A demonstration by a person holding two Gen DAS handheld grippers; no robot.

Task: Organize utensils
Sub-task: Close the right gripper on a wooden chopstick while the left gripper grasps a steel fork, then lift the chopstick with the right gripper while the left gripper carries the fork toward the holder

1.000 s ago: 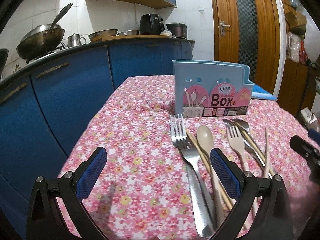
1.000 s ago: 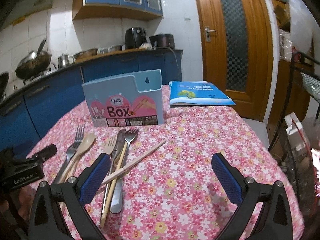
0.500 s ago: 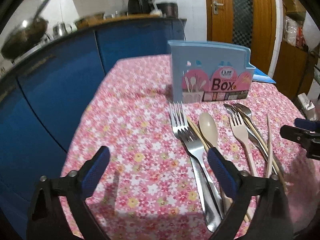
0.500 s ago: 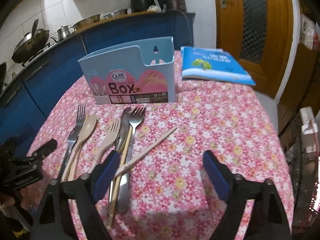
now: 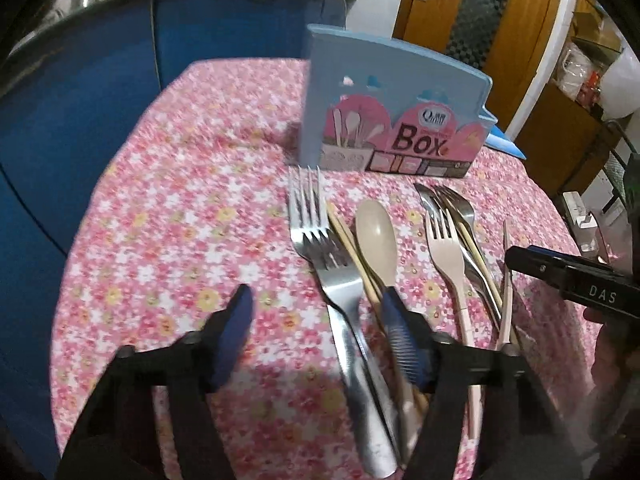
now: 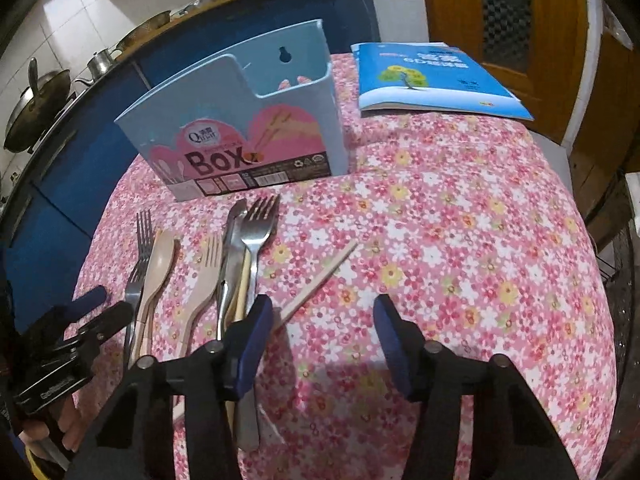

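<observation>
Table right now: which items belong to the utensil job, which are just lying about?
Job:
- blue utensil box
- steel forks
- beige spoon
- beige fork
- chopsticks
- left gripper and right gripper, both open

Lying about:
- blue booklet
- wok on the counter

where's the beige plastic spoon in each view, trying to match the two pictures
Left wrist view: the beige spoon lies centre, bowl toward the box, right of the steel forks, its handle passing under the left claw's right finger.
Right wrist view: the beige spoon lies at lower left, just right of the leftmost steel fork.
Shared landmark: the blue utensil box printed "Box", standing beyond the cutlery in both.
</observation>
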